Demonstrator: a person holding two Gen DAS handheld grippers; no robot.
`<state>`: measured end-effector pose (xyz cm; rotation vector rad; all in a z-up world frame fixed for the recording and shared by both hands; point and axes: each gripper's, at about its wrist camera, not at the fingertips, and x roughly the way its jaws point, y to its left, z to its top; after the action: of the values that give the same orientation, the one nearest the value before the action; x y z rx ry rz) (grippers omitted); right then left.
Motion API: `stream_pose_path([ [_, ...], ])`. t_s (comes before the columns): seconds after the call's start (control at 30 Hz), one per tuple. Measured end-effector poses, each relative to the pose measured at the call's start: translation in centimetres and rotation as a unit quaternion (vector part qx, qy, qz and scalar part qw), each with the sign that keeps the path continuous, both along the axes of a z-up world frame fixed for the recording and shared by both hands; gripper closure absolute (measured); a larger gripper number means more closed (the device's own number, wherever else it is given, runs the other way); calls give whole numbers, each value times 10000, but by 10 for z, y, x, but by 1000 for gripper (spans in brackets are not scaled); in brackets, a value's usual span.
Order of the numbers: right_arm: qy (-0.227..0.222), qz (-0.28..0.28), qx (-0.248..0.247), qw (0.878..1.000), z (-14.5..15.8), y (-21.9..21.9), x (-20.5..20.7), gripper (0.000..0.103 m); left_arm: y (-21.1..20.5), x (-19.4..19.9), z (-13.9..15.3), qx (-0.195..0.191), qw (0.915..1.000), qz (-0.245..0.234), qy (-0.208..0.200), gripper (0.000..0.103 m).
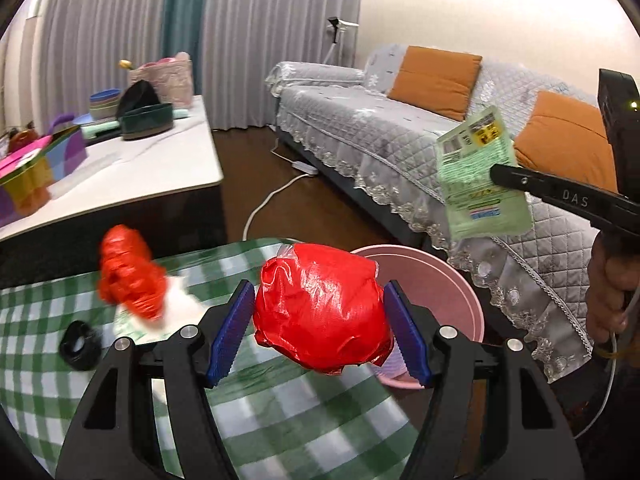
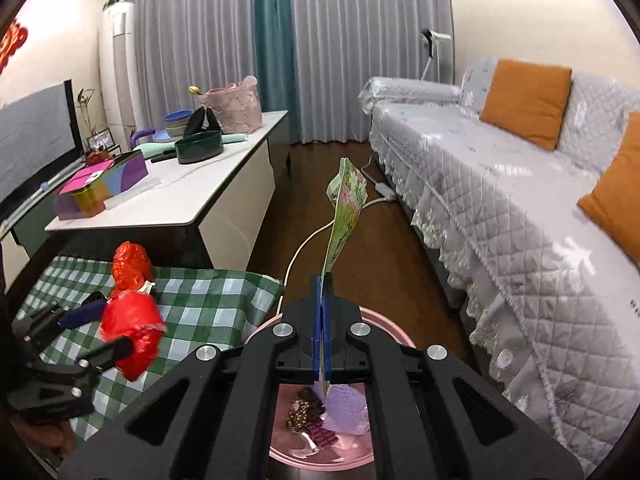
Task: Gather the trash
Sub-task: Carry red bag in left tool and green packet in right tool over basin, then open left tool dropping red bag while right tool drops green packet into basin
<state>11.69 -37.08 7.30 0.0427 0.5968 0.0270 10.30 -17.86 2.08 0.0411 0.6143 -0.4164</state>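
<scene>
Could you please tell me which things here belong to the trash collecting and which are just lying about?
Job: red bag ball, green packet, second red bag, pink bin.
Lying about: black ring, sofa, orange cushions, colourful box.

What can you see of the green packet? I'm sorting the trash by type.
The green packet is a flat, glossy plastic pouch: pale green with small print and a yellow-black label on one face, a floral picture on the other. The right gripper is shut on one edge, holding it in the air above the pink bin. Nothing else touches it.

Right gripper (image 2: 323, 280) pinches green wrapper (image 2: 345, 208) above pink bin (image 2: 276, 450).
</scene>
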Motion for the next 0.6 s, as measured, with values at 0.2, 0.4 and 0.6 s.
stream_pose_path([
  [0.2, 166, -71, -129, 9998, -14, -4, 14, 102, -31, 25, -14, 70, 9996, -257, 94, 38],
  [0.4, 354, -174, -152, 9991, -24, -11, 23, 102, -54, 42, -26, 112, 9988, -424, 208, 42],
  [0.6, 451, -199, -122, 9987, -30, -15, 29, 102, -76, 52, -41, 200, 9971, -640, 364, 48],
])
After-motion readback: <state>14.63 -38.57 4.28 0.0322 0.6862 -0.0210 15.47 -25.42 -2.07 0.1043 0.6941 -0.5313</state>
